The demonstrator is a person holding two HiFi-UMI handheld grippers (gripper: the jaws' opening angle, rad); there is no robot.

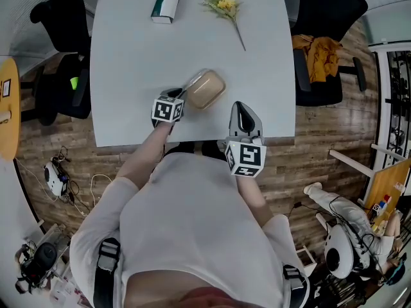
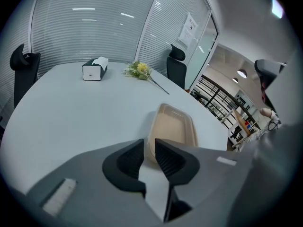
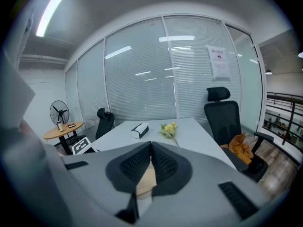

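A tan lidded food container lies near the front of the white table. My left gripper is at the container's left corner; in the left gripper view its fingers stand nearly together, shut on the near rim of the container. My right gripper hovers over the table's front edge, just right of the container and apart from it. Its jaws are shut with nothing held, and a strip of the container shows beneath them.
A dark green and white tissue box and a sprig of yellow flowers lie at the table's far end. Black office chairs flank the table; the right chair carries an orange garment. A round wooden side table stands left.
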